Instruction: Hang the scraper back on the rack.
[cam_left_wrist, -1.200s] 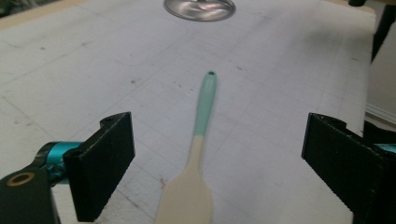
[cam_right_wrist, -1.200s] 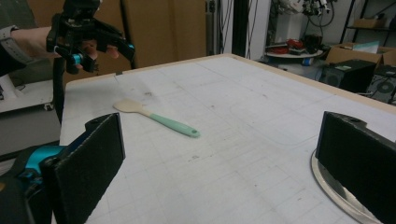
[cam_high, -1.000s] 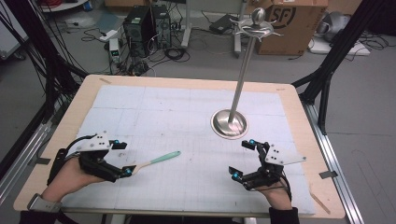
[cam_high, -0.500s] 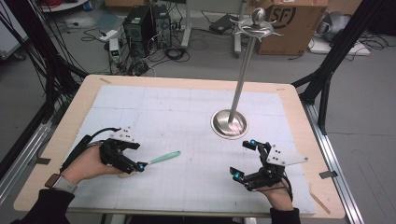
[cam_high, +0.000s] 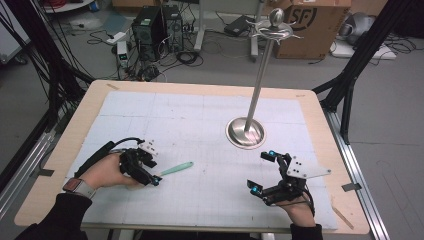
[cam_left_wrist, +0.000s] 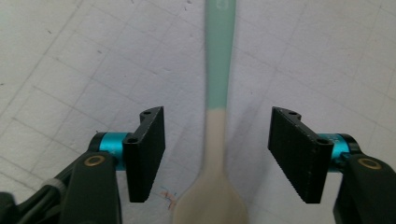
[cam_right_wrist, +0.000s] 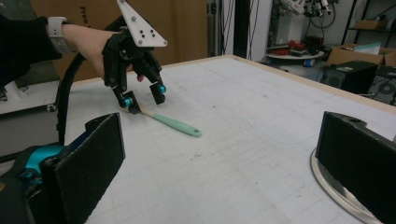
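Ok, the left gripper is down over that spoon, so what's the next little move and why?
Probably finish closing the left gripper. Its jaws have just been closing and straddle the spoon at its cream neck, with a gap on both sides, so the pads aren't pressing yet. The spoon lies flat on the mat.

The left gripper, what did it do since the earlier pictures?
The left gripper came forward over the spoon and now straddles its neck. Its jaws have just been closing, but the pads do not touch the spoon yet. The spoon lies flat on the mat as before. The right gripper and the metal stand stayed put.
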